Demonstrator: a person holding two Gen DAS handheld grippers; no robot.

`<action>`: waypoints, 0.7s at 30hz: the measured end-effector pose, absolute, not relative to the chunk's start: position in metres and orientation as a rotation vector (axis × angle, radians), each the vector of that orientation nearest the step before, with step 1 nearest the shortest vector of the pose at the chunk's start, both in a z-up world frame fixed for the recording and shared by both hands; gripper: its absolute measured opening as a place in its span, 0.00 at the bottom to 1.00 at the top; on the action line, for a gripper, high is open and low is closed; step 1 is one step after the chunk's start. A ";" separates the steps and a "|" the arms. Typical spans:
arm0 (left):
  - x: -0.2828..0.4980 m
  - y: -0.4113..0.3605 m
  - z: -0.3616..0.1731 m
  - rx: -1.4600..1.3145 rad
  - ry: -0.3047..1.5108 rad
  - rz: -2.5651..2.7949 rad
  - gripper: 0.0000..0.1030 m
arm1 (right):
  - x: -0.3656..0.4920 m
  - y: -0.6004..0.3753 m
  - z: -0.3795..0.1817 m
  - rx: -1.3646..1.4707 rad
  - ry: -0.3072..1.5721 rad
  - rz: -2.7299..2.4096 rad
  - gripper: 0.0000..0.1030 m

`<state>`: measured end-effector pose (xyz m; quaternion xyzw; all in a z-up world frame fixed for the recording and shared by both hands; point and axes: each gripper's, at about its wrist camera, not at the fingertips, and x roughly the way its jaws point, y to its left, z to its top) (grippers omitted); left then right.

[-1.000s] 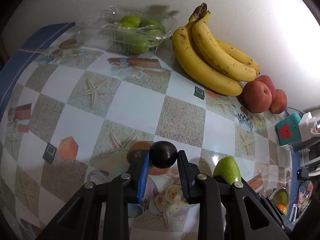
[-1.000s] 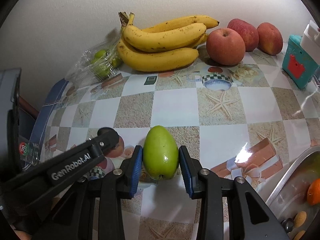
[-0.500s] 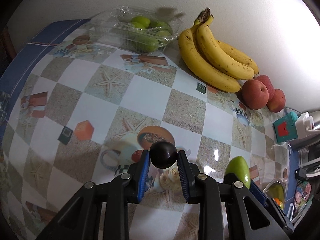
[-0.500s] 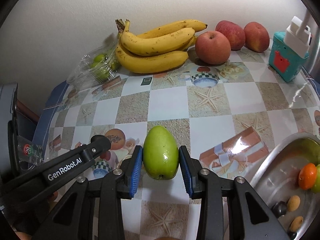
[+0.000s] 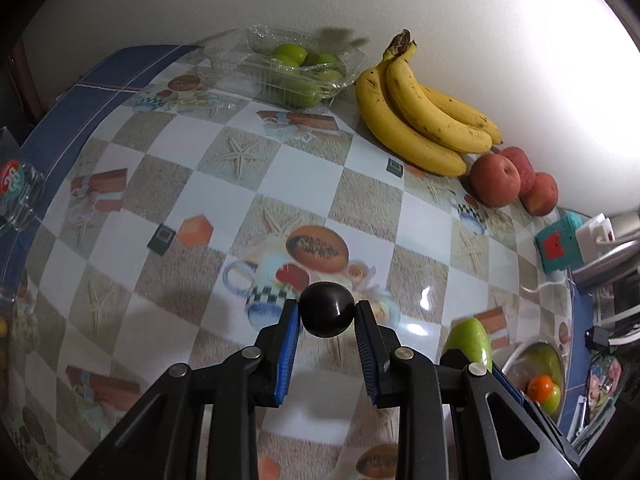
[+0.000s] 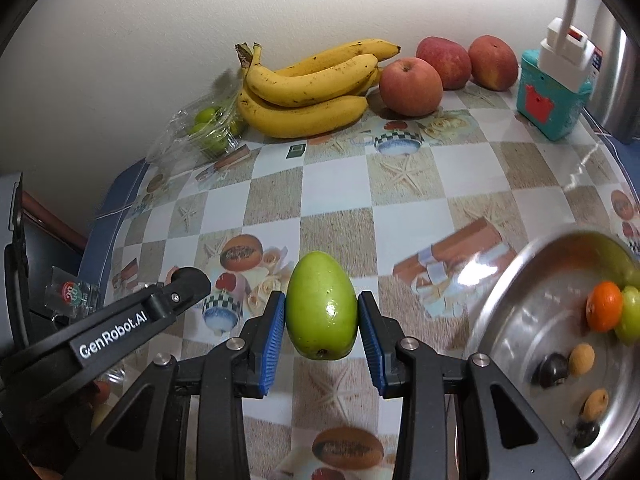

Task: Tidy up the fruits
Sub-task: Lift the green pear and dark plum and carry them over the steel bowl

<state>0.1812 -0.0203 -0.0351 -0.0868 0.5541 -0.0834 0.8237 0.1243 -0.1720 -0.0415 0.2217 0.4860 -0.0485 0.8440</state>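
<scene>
Between the right gripper's (image 6: 322, 318) fingers, a green fruit (image 6: 322, 306) is clamped, long axis upright; the metal bowl (image 6: 516, 320) lies just right. Left gripper (image 5: 327, 316) clamps a dark plum (image 5: 327, 314).

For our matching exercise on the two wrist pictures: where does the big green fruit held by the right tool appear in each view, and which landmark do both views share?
Left wrist view: the green fruit sits low on the right, partly hidden behind the black tool arm.
Right wrist view: the same fruit is at centre, clamped between the blue pads of the right tool.
Shared landmark: the banana bunch against the back wall.
</scene>
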 end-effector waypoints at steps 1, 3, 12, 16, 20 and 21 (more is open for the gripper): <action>0.178 -0.021 -0.034 -0.181 1.179 -0.179 0.29 | 0.122 -0.172 -0.041 0.469 1.025 -0.103 0.37; 0.170 -0.022 -0.032 -0.174 1.179 -0.188 0.29 | 0.116 -0.171 -0.038 0.473 1.020 -0.106 0.37; 0.147 -0.014 -0.024 -0.176 1.163 -0.184 0.29 | 0.090 -0.172 -0.030 0.497 1.009 -0.119 0.37; 0.137 -0.013 -0.020 -0.159 1.151 -0.179 0.29 | 0.079 -0.176 -0.026 0.509 1.001 -0.135 0.37; 0.127 -0.016 -0.019 -0.139 1.145 -0.177 0.29 | 0.067 -0.180 -0.023 0.522 0.995 -0.144 0.37; 0.124 -0.019 -0.020 -0.127 1.145 -0.180 0.29 | 0.065 -0.181 -0.023 0.523 0.996 -0.148 0.37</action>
